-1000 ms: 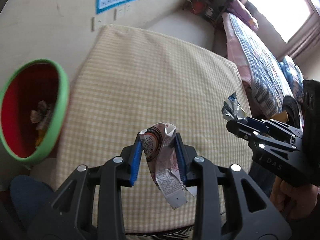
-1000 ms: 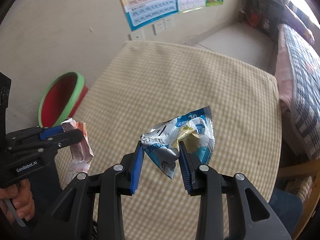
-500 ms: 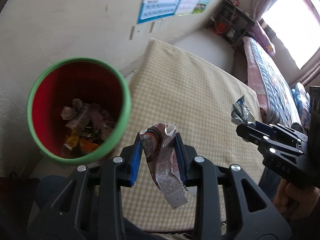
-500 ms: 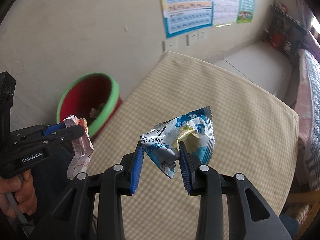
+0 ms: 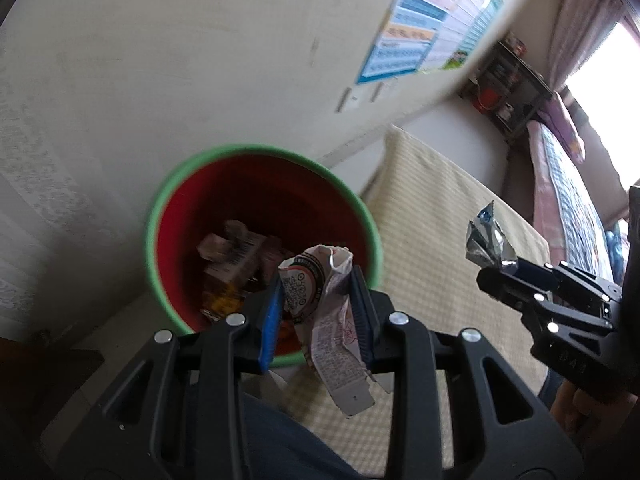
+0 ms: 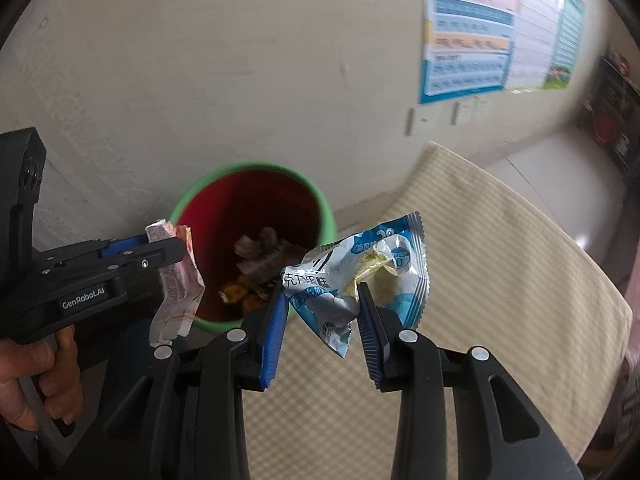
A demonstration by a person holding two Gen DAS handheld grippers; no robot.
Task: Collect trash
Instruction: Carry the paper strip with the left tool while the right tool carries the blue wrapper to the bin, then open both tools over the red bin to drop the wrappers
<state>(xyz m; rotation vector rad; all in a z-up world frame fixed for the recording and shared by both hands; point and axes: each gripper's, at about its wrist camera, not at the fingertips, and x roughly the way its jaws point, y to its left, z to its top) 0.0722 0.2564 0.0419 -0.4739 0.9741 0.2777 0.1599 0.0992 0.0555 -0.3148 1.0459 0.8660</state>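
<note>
A crumpled pink-and-white wrapper (image 5: 320,300) with a printed code on it is clamped between the blue pads of the left tongs (image 5: 318,312); its long printed tail hangs down below the pads. In the left wrist view the wrapper is seen in front of the open mouth of a bin (image 5: 160,216) with a red inside and a green rim, and earlier trash (image 5: 232,256) of paper and orange scraps is seen lying at the bin's bottom. A blue-and-silver foil snack bag (image 6: 360,276) is clamped in the right tongs (image 6: 324,316), its sealed edge sticking up to the right and a torn corner hanging down between the pads. In the right wrist view this bag is held just beside the bin's rim, over the edge of the worktop (image 6: 520,272), which is covered with a cream checked cloth. The left tongs are seen there at the left, gripped by a hand (image 6: 28,380), with the pink wrapper held at the near rim of the bin. The bin stands against a pale wall (image 5: 200,60), beside the worktop. Coloured charts (image 6: 472,40) are fixed to the wall above. A bed (image 5: 568,184) with a patterned cover is seen beyond the worktop, under a bright window.
</note>
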